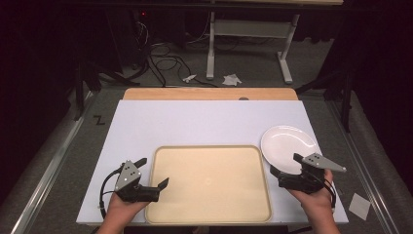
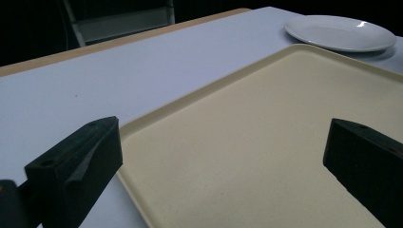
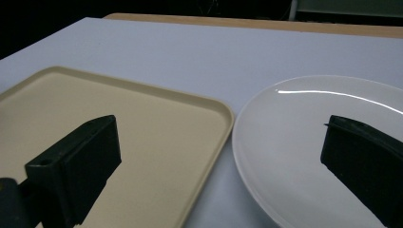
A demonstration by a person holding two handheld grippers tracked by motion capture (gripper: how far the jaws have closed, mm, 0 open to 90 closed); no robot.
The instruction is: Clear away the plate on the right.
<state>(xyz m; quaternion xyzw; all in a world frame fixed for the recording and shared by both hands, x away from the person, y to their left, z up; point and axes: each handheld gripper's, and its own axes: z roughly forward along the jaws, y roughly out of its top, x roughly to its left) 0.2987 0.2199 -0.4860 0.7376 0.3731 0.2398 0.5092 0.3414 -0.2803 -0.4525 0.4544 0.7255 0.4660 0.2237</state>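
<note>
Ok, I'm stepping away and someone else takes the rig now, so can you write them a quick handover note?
Left tool: open, holding nothing, jaws astride the left rim of the beige rectangular plastic tray.
Right tool: open, holding nothing, at the near edge of the round white plate.
Plate sits on the white table sheet, just right of the tray's far right corner; the tray holds nothing.
Done: nothing gripped yet.
Left: probably grasp the plate and set it on the tray.

A pale grey-white worktop fills the frame's centre; a beige tray lies at lower centre, a white plate just beside it at right.
</note>
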